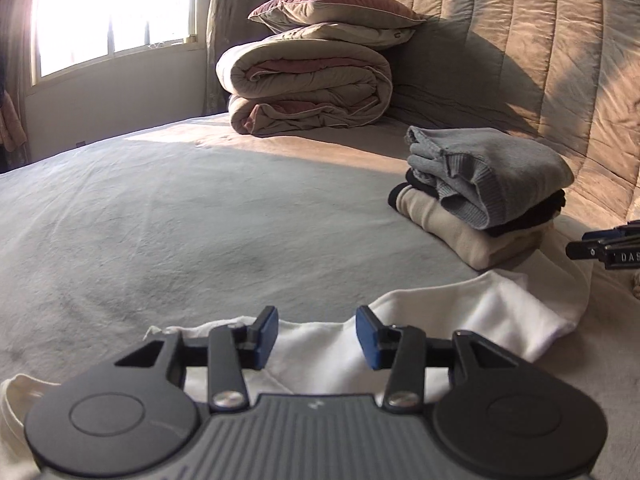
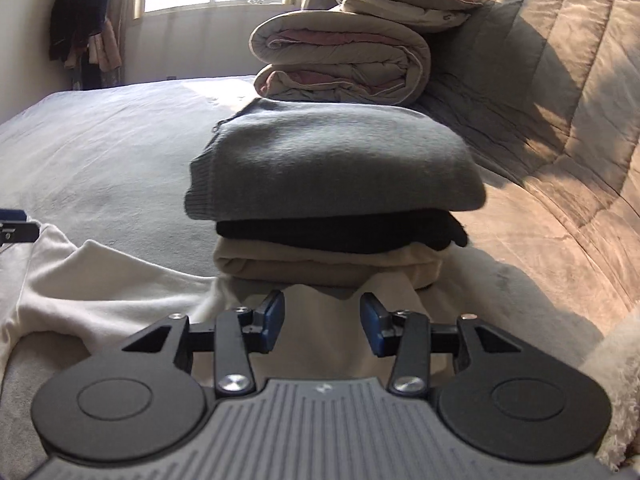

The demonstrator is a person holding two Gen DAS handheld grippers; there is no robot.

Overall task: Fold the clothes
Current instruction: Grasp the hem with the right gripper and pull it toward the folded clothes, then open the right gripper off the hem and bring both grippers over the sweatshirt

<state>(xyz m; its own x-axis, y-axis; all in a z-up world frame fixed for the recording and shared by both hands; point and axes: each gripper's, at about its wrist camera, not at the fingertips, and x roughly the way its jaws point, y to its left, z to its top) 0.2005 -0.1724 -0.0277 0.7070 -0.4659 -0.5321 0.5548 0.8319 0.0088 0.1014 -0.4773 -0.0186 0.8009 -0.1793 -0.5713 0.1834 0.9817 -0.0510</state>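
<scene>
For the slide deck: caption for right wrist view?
Open right gripper over white garment, facing folded clothes stack on bed.

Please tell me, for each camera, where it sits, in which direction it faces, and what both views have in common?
Left wrist: on the left gripper, jaws open, facing across the bed over a white garment; the right gripper shows at the edge.
Right wrist: on the right gripper, jaws open, facing the stack of folded clothes.
Shared: the stack, white garment, rolled duvet, window.
</scene>
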